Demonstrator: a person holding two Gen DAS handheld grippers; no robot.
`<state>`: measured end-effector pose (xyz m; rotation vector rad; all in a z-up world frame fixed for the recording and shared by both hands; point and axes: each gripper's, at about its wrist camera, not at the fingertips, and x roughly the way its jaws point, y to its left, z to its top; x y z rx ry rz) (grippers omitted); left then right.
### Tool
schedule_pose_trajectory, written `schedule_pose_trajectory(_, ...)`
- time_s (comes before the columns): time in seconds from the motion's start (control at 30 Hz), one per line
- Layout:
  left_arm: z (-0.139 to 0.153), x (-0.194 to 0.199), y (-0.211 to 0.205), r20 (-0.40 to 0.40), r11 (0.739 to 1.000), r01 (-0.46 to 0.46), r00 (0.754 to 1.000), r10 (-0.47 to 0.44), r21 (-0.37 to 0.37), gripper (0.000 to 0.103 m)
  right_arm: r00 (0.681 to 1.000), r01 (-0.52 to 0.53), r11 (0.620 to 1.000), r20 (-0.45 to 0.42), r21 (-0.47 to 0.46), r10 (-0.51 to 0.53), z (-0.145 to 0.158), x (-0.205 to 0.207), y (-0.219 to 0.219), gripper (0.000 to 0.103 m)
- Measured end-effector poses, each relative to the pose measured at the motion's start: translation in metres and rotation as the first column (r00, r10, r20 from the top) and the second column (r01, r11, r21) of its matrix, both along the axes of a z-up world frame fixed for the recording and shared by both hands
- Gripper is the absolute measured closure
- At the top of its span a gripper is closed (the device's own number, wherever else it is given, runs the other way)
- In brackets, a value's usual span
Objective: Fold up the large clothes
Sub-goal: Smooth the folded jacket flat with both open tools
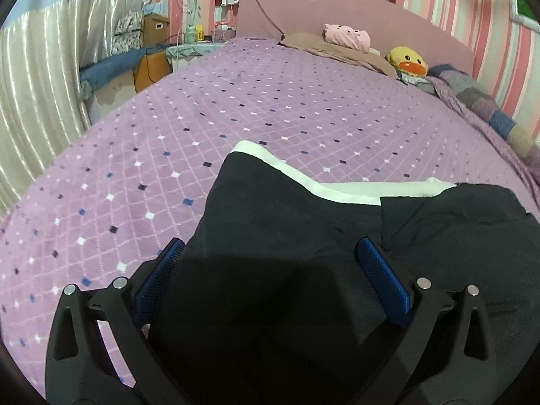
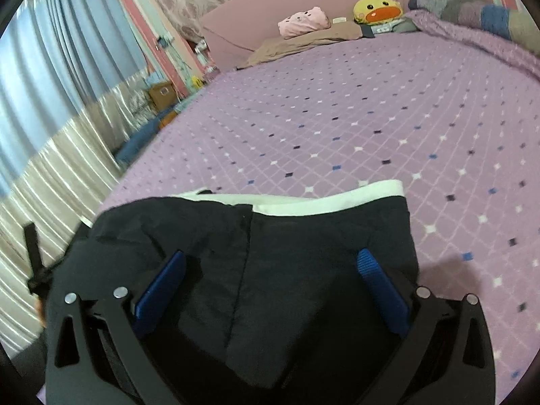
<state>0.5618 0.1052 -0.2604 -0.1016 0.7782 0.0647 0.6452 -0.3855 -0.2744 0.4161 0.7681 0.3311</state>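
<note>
From the left wrist camera, the left gripper (image 1: 268,253) hangs low over a dark navy padded garment with a white lining band (image 1: 276,222), its two blue ribbed pads (image 1: 384,283) spread wide with nothing between them but the cloth lying beneath. The jaws are apart and grip nothing. The garment lies at the near edge of the lilac quilted bedspread with a small diamond pattern (image 1: 270,101), which gives a broad, flat surface for folding something this large. The white band shows along the far edge, and a seam or flap edge runs down the cloth to the right, so the piece seems already doubled at least once; that is a judgement from the layered edges. The open jaws straddling the left part suggest a hold is about to be chosen on that side.

From the right wrist camera, the right gripper (image 2: 271,263) likewise stands open above the same garment, its blue pads (image 2: 381,287) splayed over the dark cloth and closed on nothing. The vertical seam runs between the pads, and the garment's right edge falls just beyond the right pad. Both grippers sit on opposite sides, likely so the cloth can be lifted evenly. A yellow plush duck (image 2: 378,8) and a pink plush toy (image 2: 303,22) rest at the pink headboard (image 2: 256,20), well apart from the work.
</note>
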Motion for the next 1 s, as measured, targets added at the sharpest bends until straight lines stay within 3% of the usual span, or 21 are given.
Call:
schedule_pose_trajectory(0.13,0.000,0.000,-0.005,-0.037,0.999,-0.016,0.999,0.017,0.040,0.003,1.000,0.019,1.000,0.015,0.006,-0.019,0.003,-0.005,-0.002,0.002)
schedule_pose_trajectory(0.23,0.012,-0.008,-0.010,-0.076,0.993,-0.050,0.995,0.058,0.106,0.003,0.996,0.072,0.992,-0.036,-0.103,-0.076,0.019,-0.017,0.001,0.002)
schedule_pose_trajectory(0.33,0.041,-0.054,-0.020,0.027,0.994,0.027,0.999,-0.030,0.108,0.003,0.999,0.008,0.979,0.051,-0.202,0.002,0.048,-0.061,0.017,0.002)
schedule_pose_trajectory(0.37,0.049,-0.072,-0.030,0.063,0.988,0.054,0.996,-0.064,0.147,0.003,0.996,0.001,0.971,0.081,-0.239,0.019,0.055,-0.076,0.023,0.002)
schedule_pose_trajectory(0.5,0.041,-0.098,-0.048,0.066,0.967,0.068,0.994,-0.087,0.245,0.003,0.988,0.039,0.956,0.154,-0.290,0.006,0.063,-0.112,0.036,0.002)
schedule_pose_trajectory(0.67,0.023,-0.110,-0.038,0.069,0.972,0.036,0.996,-0.053,0.232,0.003,0.977,0.095,0.924,0.214,-0.369,-0.015,0.049,-0.123,0.049,0.002)
schedule_pose_trajectory(1.0,0.009,-0.120,-0.020,0.106,0.985,0.038,0.993,-0.056,0.166,0.003,0.975,0.068,0.960,0.221,-0.272,-0.006,0.036,-0.123,0.036,0.001)
